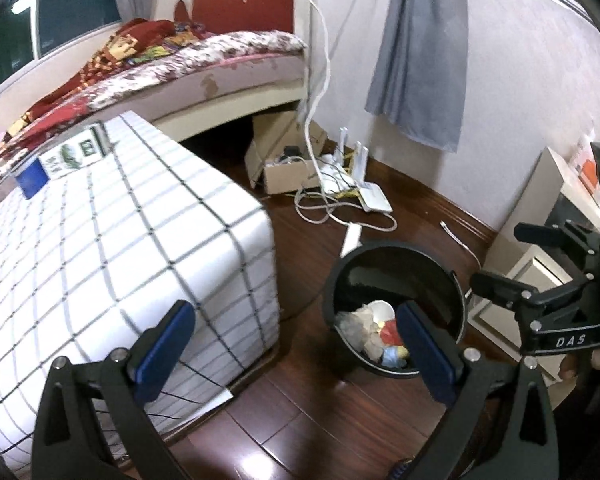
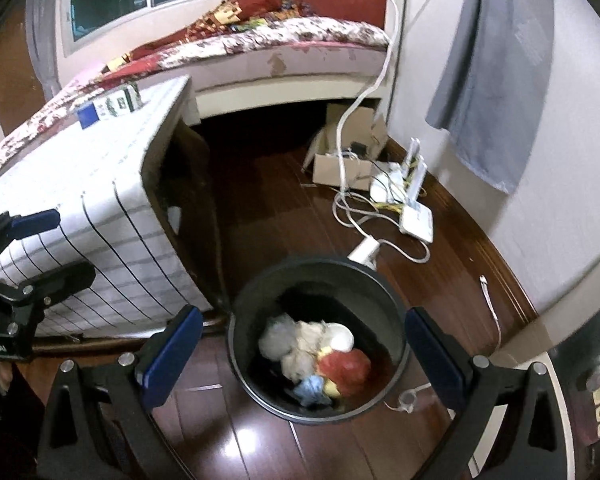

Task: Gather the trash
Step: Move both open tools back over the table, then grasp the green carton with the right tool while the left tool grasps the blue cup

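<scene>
A black round bin (image 1: 342,280) (image 2: 244,308) stands on the dark wood floor. It holds crumpled trash (image 2: 320,360) (image 1: 370,326): white, grey, red, blue and yellow pieces. My right gripper (image 2: 306,356) is open and empty, hovering above the bin with its blue-padded fingers either side of the rim. My left gripper (image 1: 296,354) is open and empty, above the floor just left of the bin. The right gripper also shows in the left wrist view (image 1: 496,258), and the left one in the right wrist view (image 2: 56,244).
A table under a white checked cloth (image 1: 120,240) (image 2: 80,184) stands left of the bin, with a small box (image 1: 66,156) on it. Behind are a bed (image 1: 200,60), an open cardboard box (image 1: 288,160), a router and tangled cables (image 1: 356,192), and a white cabinet (image 1: 540,240) on the right.
</scene>
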The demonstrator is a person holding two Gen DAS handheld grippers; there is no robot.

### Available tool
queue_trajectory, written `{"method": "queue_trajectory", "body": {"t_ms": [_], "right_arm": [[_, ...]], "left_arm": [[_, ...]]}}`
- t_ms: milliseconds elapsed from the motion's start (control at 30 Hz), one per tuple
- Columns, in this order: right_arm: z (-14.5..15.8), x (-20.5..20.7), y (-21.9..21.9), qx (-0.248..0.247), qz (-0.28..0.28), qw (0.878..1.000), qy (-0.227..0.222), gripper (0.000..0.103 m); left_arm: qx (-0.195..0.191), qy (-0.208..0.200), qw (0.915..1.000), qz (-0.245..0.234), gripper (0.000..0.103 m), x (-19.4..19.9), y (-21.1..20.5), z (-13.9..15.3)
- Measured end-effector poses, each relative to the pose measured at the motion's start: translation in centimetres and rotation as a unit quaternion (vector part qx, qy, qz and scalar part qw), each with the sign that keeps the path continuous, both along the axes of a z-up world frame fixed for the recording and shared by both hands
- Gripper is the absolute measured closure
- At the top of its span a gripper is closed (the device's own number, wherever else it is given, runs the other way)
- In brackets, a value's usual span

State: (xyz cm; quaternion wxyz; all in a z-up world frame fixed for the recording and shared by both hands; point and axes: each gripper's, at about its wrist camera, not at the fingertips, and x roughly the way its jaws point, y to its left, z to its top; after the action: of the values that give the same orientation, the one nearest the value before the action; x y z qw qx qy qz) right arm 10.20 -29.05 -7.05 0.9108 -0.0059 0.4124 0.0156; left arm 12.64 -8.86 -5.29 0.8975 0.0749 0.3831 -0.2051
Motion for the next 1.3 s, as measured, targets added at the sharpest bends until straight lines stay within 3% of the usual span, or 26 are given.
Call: {"method": "queue_trajectory", "body": {"t_ms": [367, 633, 900, 1100, 1300], "right_arm": [[2.9, 2.5, 5.9, 0.012, 0.038, 0.998, -0.056, 0.001], [4.3, 4.8, 11.4, 0.042, 0.081, 0.993, -0.080, 0.001], [6.3, 5.7, 17.2, 0.036, 0.153, 0.980, -0.120, 0.001], [7.9, 9.2, 20.0, 0.063, 0.195, 0.972, -0.118, 0.001], [8.5, 14.7, 23.9, 0.016, 0.250, 0.962, -0.106, 0.001]], "left_arm": [[-0.006, -0.026, 0.9971, 0.072, 0.002, 0.9, 7.1, 1.8], [-0.004, -0.035, 0.9896, 0.139, 0.001, 1.2, 13.4, 2.3], [0.007, -0.046, 0.9796, 0.196, 0.001, 1.9, 19.8, 3.3], [0.006, -0.048, 0.9731, 0.225, 0.001, 3.6, 23.1, 4.3], [0.000, -0.047, 0.9700, 0.238, 0.001, 7.2, 25.6, 4.9]]}}
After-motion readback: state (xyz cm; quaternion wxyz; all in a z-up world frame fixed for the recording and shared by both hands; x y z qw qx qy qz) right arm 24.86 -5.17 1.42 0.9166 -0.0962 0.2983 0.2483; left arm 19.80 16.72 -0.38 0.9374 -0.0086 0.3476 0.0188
